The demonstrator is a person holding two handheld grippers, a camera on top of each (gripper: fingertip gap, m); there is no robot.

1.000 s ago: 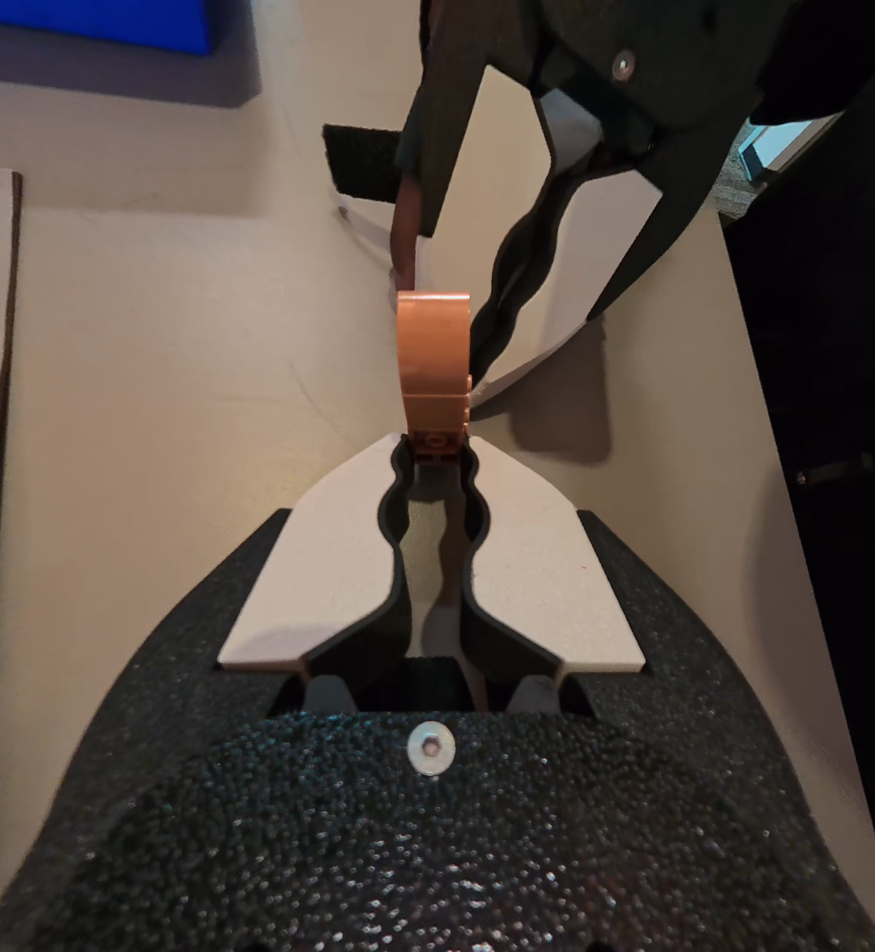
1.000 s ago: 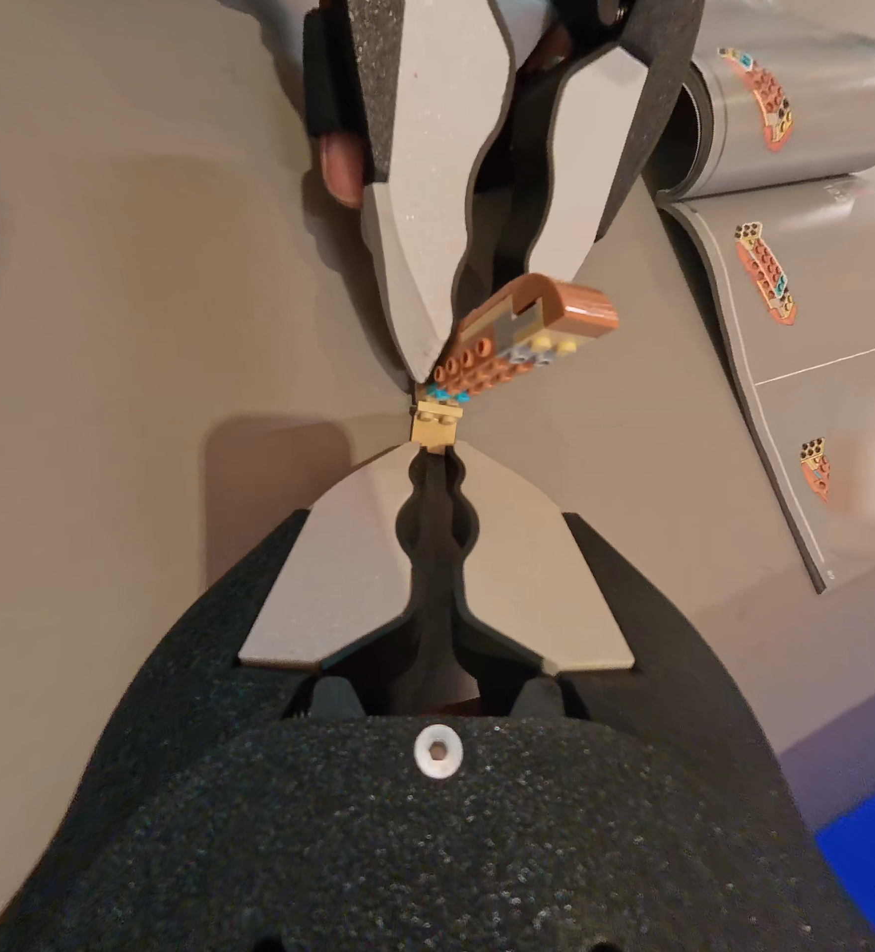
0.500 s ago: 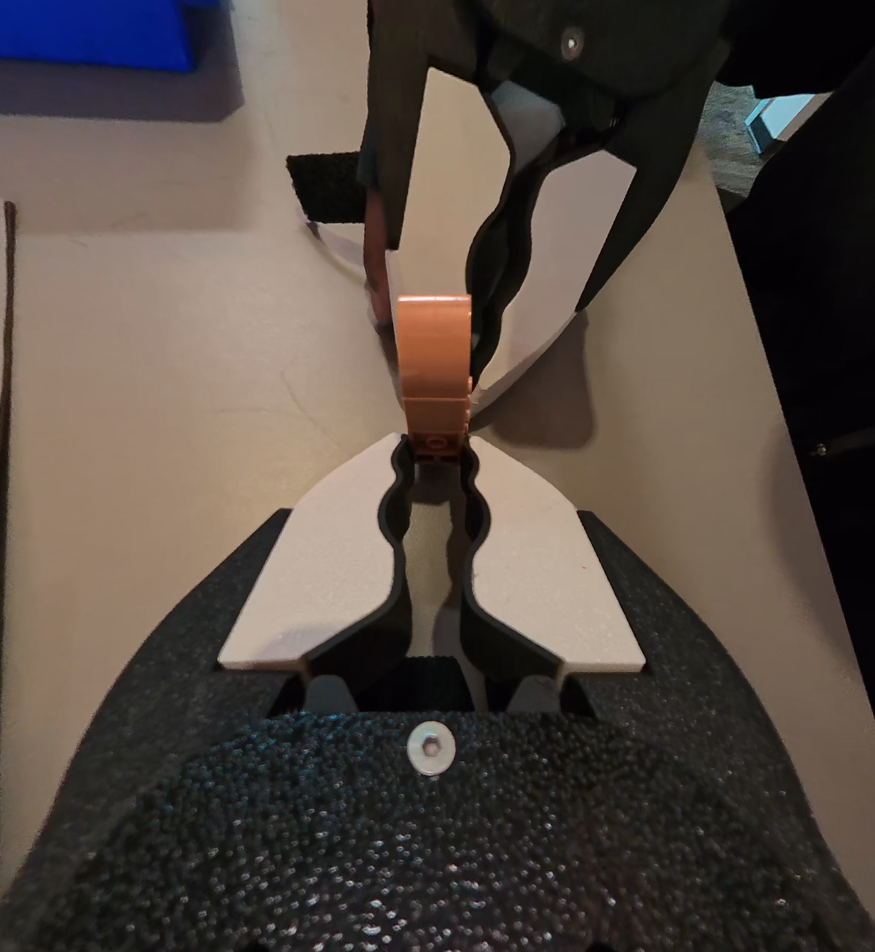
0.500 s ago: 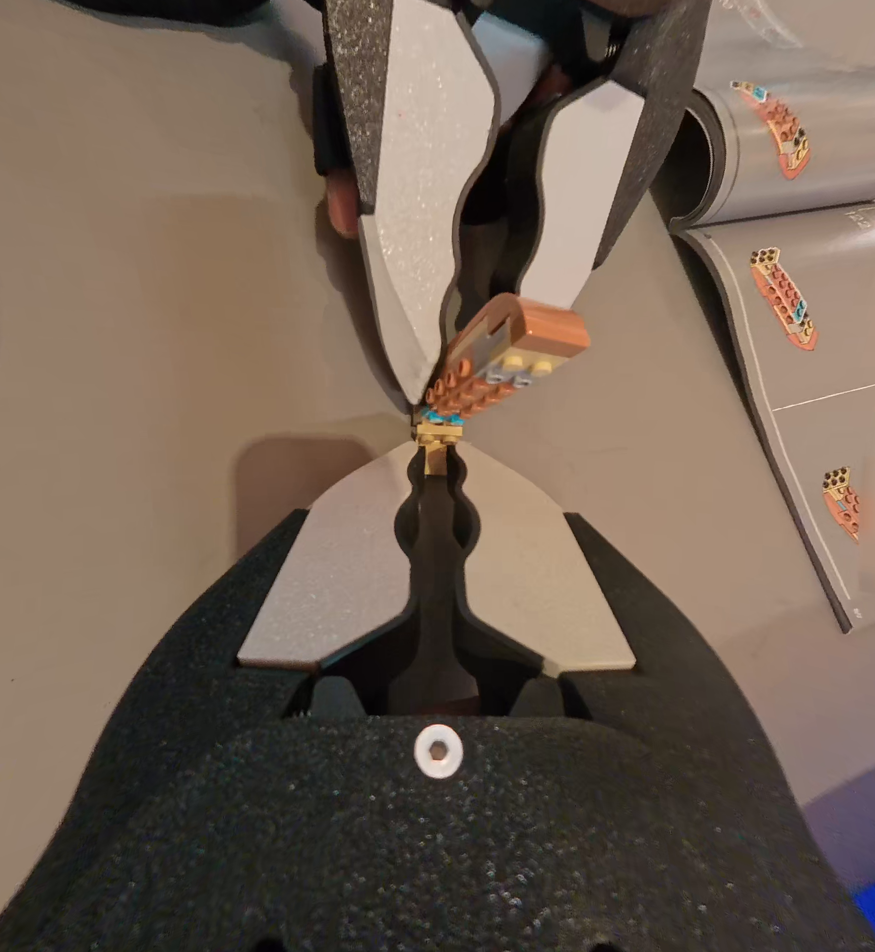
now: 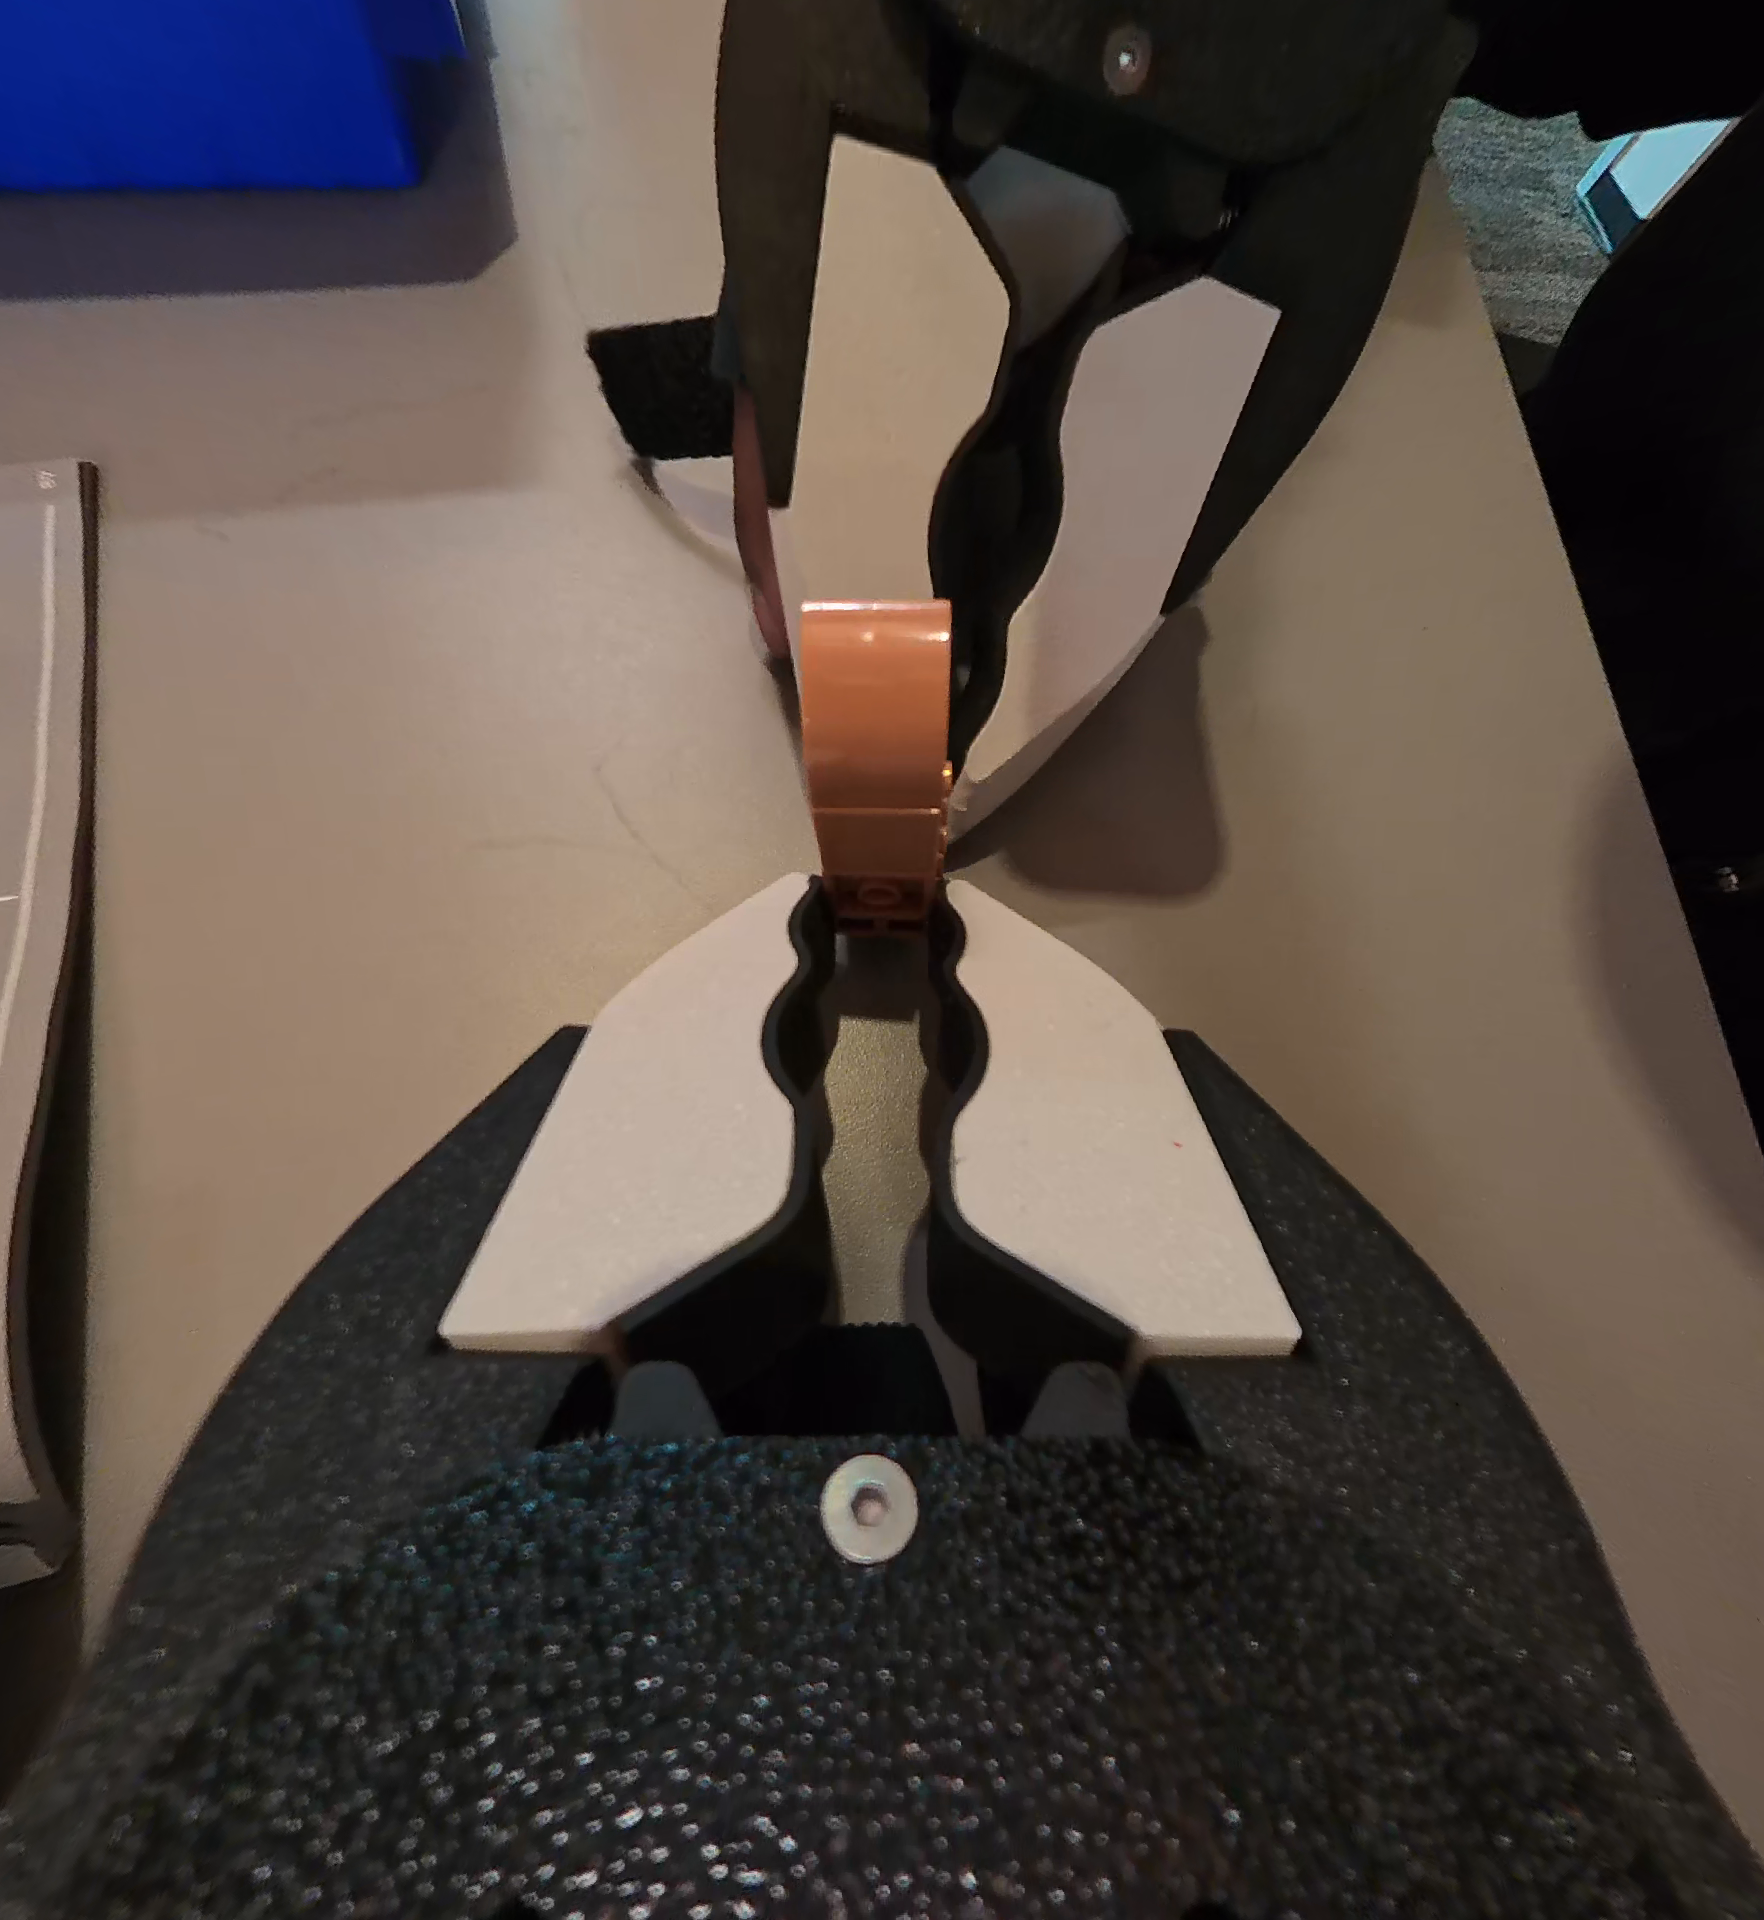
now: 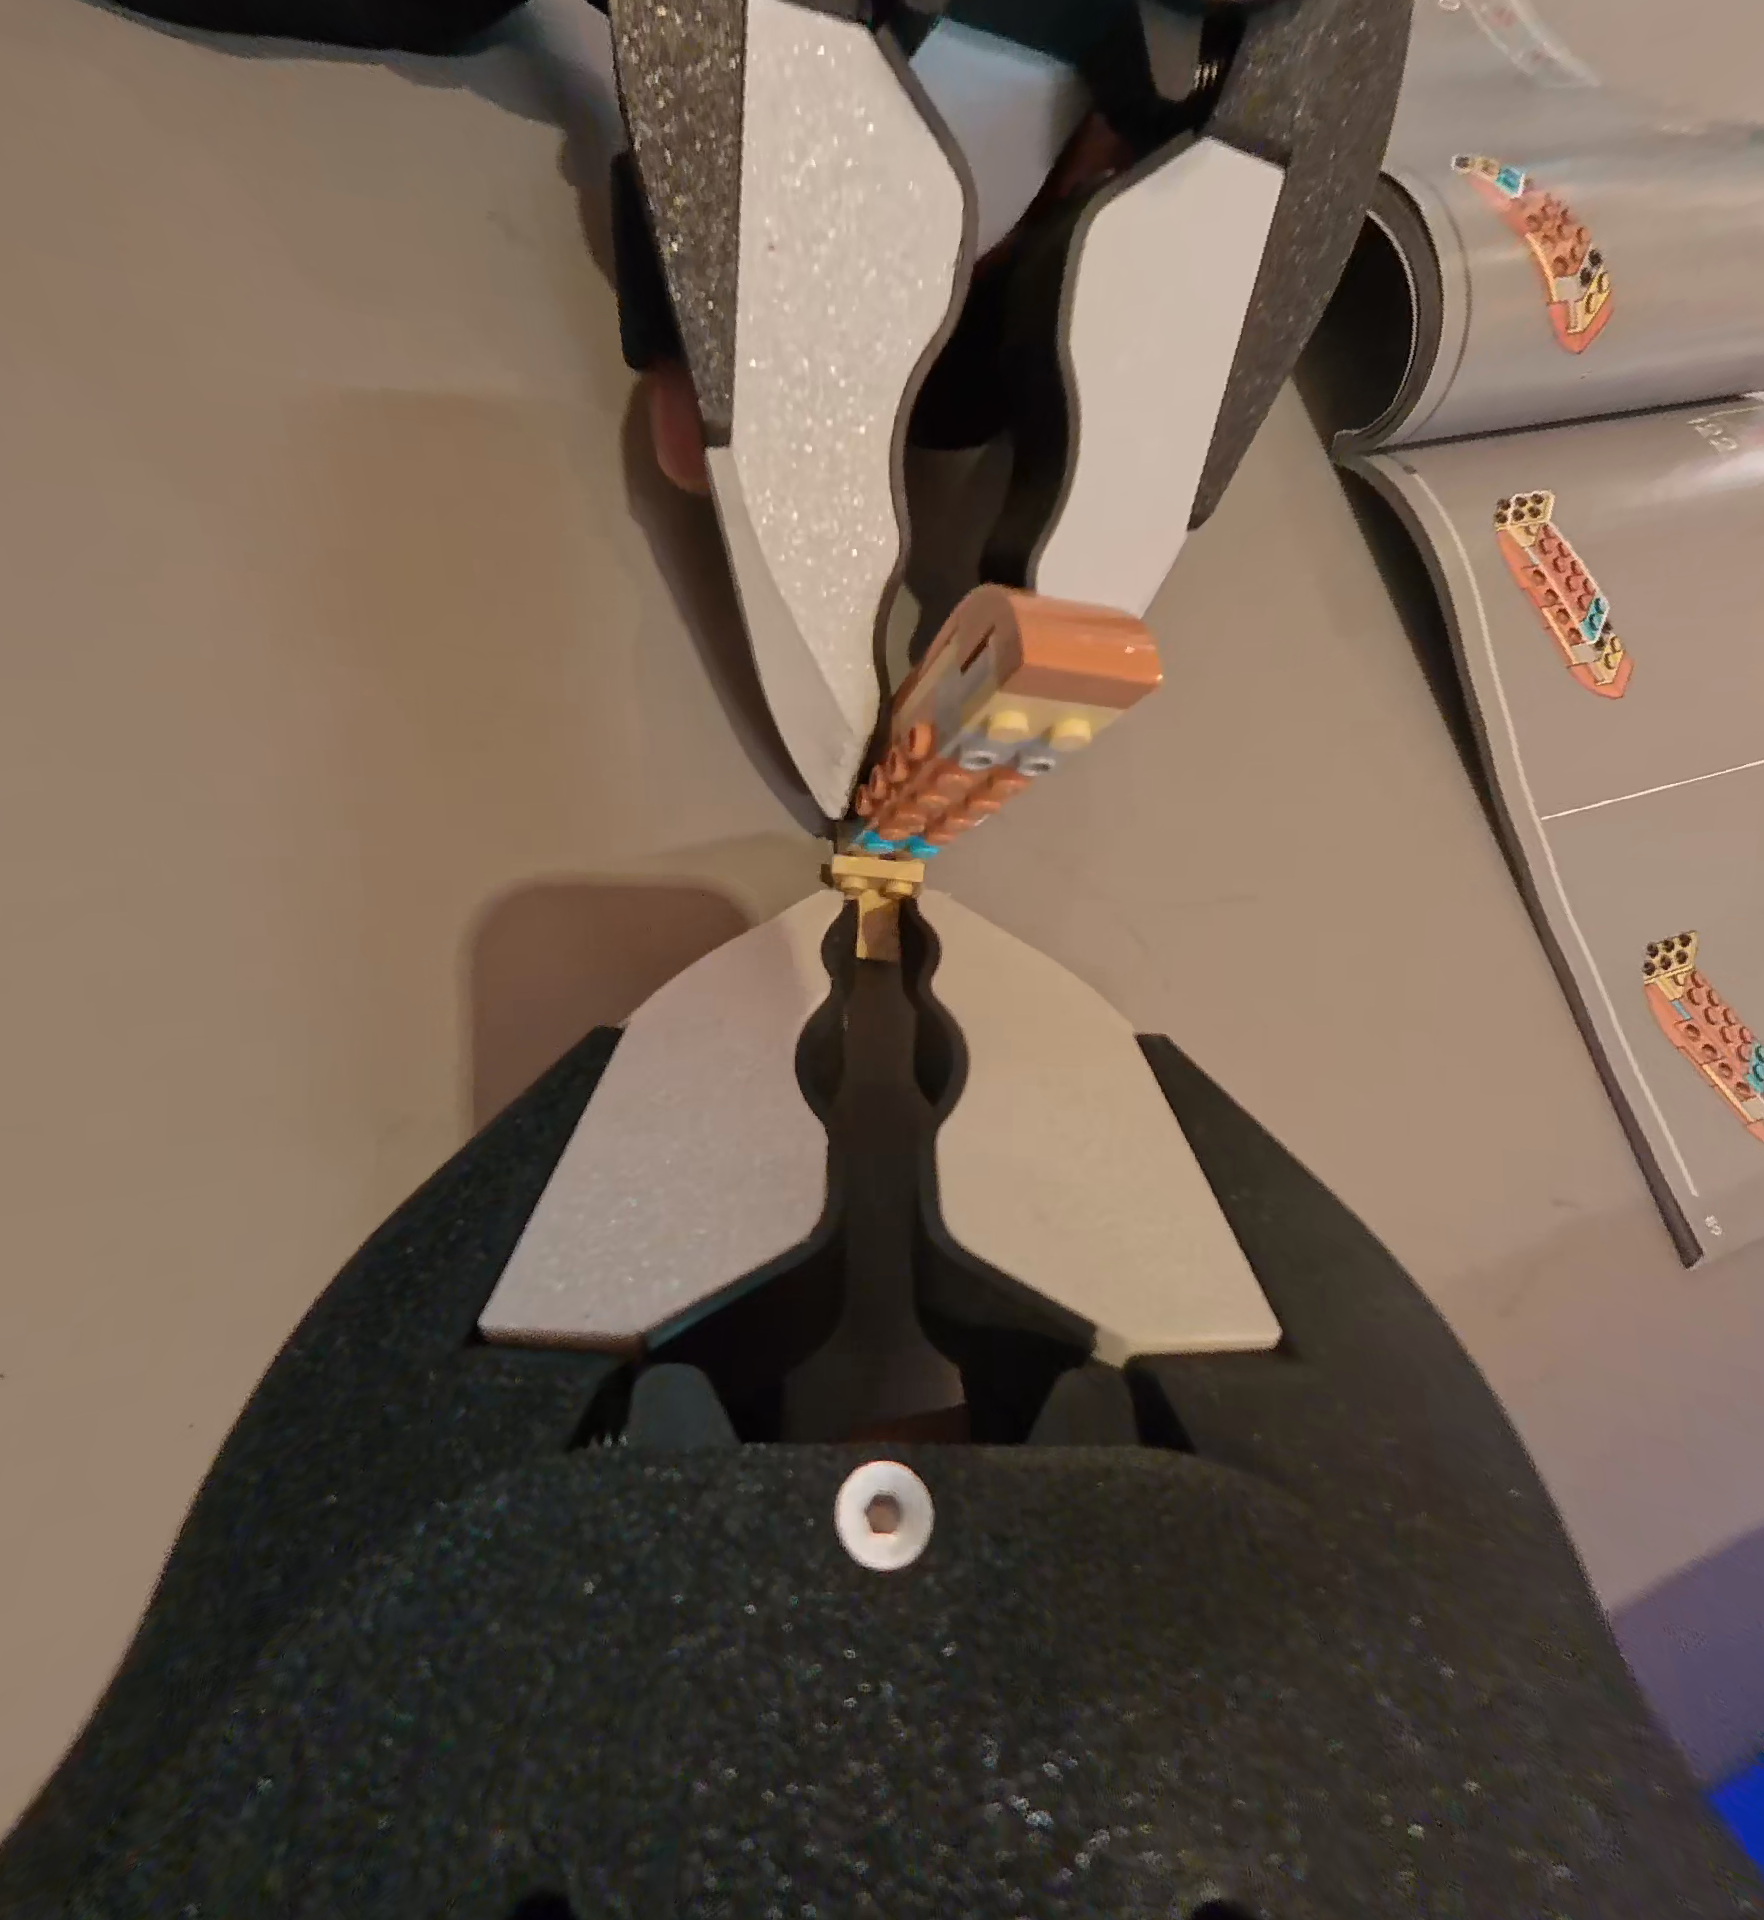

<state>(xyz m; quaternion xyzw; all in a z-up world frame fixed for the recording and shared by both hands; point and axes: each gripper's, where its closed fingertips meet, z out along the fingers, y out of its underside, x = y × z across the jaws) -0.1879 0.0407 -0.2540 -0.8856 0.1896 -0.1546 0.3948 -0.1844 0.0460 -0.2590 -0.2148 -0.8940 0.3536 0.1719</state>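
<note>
— What do you have around the brown brick build [image 6: 971, 748] from where you sit?

— I take the build as my landmark. It hangs over a bare tan table [image 5: 358, 727]. In the right wrist view an open instruction booklet [image 6: 1626, 727] lies on the table to the right of the build, well apart from it, its far pages curled into a roll. In the left wrist view the same booklet's edge shows far to the left, and a blue box [image 5: 161, 94] sits beyond the build at the top left. A dark strip [image 5: 654, 390] lies on the table just behind it. Nothing stands between my two tools except the build itself.

— And the tools, where is the build against them?

— My left gripper [image 5: 883, 899] is clenched on the near end of the build: both pads press its brown sides, and the rounded brown end rises straight up past the fingertips. My right gripper [image 6: 878, 914] is clamped on a small tan piece [image 6: 876, 899], a studded plate standing crosswise just past its tips. That tan piece sits right at the build's blue-studded end; I cannot tell whether they touch or are merely just beside one another.

— How are the tools posed?

— They face each other tip to tip over the table. In the right wrist view the left gripper comes down from above, tilted, with the build slanting off to the right of its tips. A fingertip [image 6: 675, 447] of the person shows at that gripper's side.
</note>
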